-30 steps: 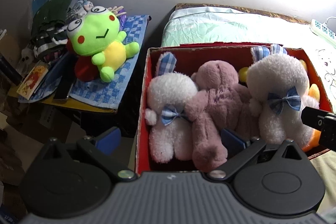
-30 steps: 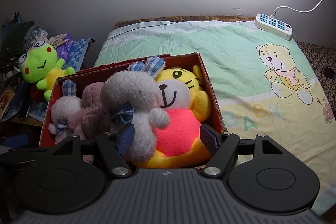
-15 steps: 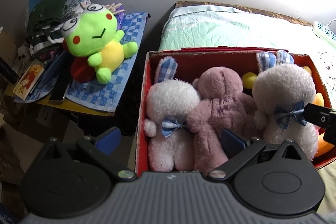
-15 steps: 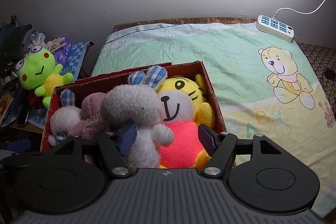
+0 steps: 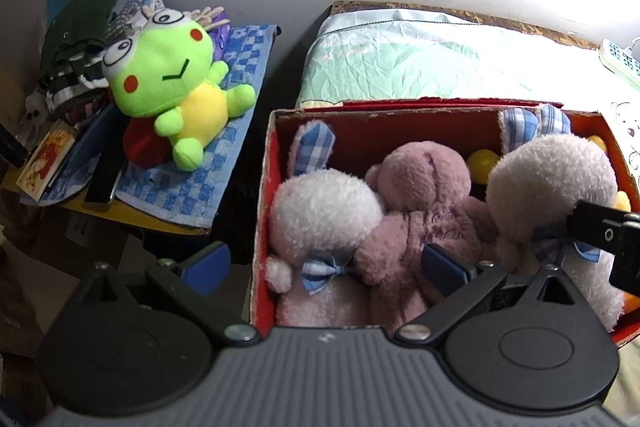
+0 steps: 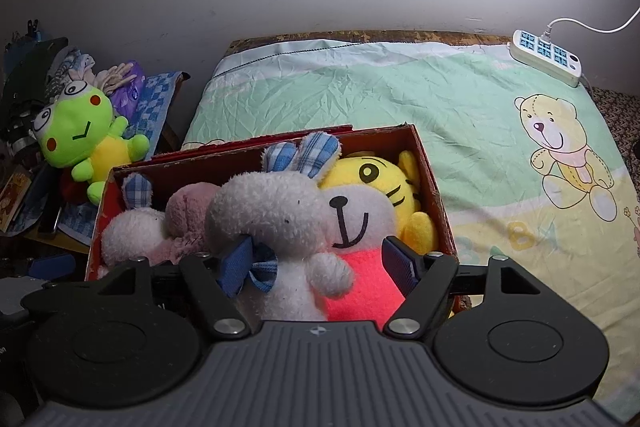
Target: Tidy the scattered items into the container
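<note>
From the left wrist view, we are looking down over the left gripper (image 5: 324,263), whose jaws are standing wide with nothing pressed between them; one blue pad is hanging outside the red box (image 5: 267,211), the other over the pink bear (image 5: 424,195) inside it. The box is sitting on the bed (image 5: 420,63) and is already holding a small white bunny (image 5: 324,211), the pink bear and a bigger white bunny (image 5: 548,183). The green frog (image 5: 168,83) is lying up and to the left of this gripper, on a blue checked cloth (image 5: 224,163) over the side desk (image 5: 132,217), well apart from the box. Its body is running slantwise, head to the upper left, feet toward the box.

From the right wrist view, we are seeing the right gripper (image 6: 316,263) with its jaws opening, straddling the bigger white bunny and the yellow tiger (image 6: 384,183) without pinching either. Here the frog (image 6: 86,135) is lying far off to the left, beyond the box (image 6: 434,203).

We are judging the frog the one toy left outside, and the left gripper the nearer to it.
</note>
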Available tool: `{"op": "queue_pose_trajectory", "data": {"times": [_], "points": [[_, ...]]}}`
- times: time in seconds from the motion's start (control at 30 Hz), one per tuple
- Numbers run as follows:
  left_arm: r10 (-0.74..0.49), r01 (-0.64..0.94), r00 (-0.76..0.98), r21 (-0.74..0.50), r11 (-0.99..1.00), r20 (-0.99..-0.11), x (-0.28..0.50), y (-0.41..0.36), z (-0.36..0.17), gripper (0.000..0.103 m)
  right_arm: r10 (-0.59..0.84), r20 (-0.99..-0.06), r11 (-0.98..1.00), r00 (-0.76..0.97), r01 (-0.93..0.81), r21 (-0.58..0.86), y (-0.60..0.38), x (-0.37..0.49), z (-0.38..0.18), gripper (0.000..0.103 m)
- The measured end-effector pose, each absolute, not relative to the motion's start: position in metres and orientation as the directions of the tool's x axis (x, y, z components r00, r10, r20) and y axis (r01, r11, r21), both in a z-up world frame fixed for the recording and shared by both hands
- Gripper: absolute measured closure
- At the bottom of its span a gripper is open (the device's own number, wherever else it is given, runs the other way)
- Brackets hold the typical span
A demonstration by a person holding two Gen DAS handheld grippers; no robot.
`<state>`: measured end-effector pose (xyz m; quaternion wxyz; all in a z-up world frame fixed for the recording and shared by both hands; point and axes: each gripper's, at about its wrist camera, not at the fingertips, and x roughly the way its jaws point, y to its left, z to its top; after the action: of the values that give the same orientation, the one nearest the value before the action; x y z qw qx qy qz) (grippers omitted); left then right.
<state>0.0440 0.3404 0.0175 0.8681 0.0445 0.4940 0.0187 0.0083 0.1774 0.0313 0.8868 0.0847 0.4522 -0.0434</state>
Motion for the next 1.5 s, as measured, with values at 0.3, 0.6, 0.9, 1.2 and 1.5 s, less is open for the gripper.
{"op": "queue_pose_trajectory", "data": {"times": [0.3, 0.6, 0.9, 1.2, 1.5], "points": [[0.077, 0.001, 0.517, 0.090, 0.996, -0.853, 0.042, 0.341, 0.017, 0.002, 0.017, -0.809, 0.979, 0.587, 0.155, 0.134, 0.175, 0.006, 0.031, 0.029], [0.081, -0.005, 0.522, 0.092, 0.996, -0.849, 0.032, 0.343, 0.019, 0.002, 0.023, -0.809, 0.980, 0.588, 0.147, 0.135, 0.176, -0.001, 0.031, 0.030], [0.088, -0.027, 0.522, 0.086, 0.996, -0.848, 0.020, 0.348, 0.020, 0.002, 0.023, -0.809, 0.982, 0.588, 0.139, 0.129, 0.179, -0.010, 0.033, 0.030], [0.088, -0.031, 0.523, 0.085, 0.996, -0.848, 0.011, 0.349, 0.022, 0.002, 0.023, -0.811, 0.985, 0.585, 0.123, 0.117, 0.183, -0.018, 0.033, 0.030], [0.120, -0.039, 0.533, 0.117, 0.992, -0.838, 0.002, 0.345, 0.022, 0.002, 0.022, -0.817, 0.985, 0.576, 0.129, 0.118, 0.183, -0.027, 0.030, 0.030]]}}
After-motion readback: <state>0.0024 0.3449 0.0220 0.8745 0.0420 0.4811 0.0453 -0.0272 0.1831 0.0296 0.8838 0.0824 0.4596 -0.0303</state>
